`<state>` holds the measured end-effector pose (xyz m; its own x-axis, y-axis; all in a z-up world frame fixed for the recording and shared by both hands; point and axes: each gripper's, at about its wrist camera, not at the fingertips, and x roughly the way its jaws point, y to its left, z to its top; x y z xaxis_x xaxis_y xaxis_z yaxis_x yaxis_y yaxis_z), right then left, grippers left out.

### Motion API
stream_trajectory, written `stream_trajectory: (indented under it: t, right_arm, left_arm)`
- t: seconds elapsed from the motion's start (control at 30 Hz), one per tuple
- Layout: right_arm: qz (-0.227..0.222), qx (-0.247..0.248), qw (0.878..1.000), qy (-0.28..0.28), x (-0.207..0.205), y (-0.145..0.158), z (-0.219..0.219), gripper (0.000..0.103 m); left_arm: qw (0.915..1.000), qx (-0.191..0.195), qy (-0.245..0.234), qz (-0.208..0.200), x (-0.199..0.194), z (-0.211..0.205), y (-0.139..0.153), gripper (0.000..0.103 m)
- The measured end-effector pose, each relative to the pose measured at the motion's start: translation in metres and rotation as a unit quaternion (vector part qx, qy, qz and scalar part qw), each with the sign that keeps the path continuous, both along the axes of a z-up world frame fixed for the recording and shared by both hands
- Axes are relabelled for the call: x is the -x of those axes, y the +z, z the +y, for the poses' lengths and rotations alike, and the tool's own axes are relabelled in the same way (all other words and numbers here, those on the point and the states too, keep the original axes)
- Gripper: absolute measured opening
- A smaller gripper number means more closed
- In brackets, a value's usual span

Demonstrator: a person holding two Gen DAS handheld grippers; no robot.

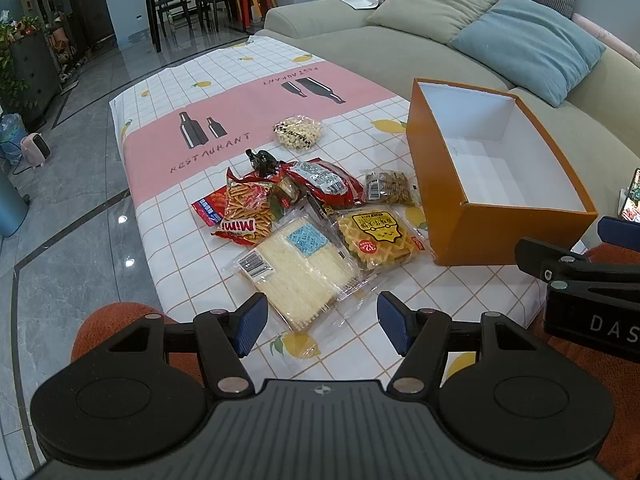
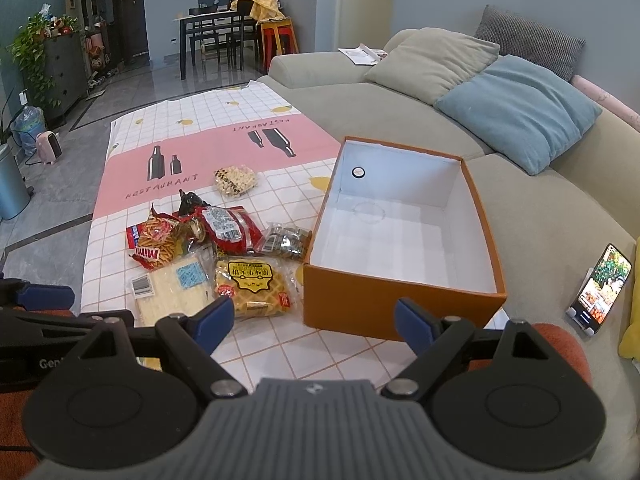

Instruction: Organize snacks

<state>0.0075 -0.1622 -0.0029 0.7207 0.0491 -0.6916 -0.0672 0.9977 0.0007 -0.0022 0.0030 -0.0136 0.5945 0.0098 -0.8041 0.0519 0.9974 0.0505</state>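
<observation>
Several snack packs lie in a pile on the checked tablecloth: a white wafer pack, a yellow waffle pack, a red Mimi stick bag, a red bag, a brown clear pack and a small nut bag apart behind. An open orange box with a white empty inside stands right of the pile. My left gripper is open, just short of the wafer pack. My right gripper is open, before the box and the waffle pack.
A green sofa with beige and blue cushions runs along the right of the table. A phone on a stand sits on the sofa arm near the right gripper. Grey tiled floor lies left of the table; a dining table stands far back.
</observation>
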Motion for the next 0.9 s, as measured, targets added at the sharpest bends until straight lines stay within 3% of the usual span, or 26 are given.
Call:
stream_trajectory:
  t: [0.9]
  right_arm:
    - [0.004,0.002,1.000,0.004,-0.0011,-0.0004,0.0006,0.085]
  left_arm:
    - [1.0000,0.004,-0.002,0.004,0.0022,-0.0052,0.0002,0.074]
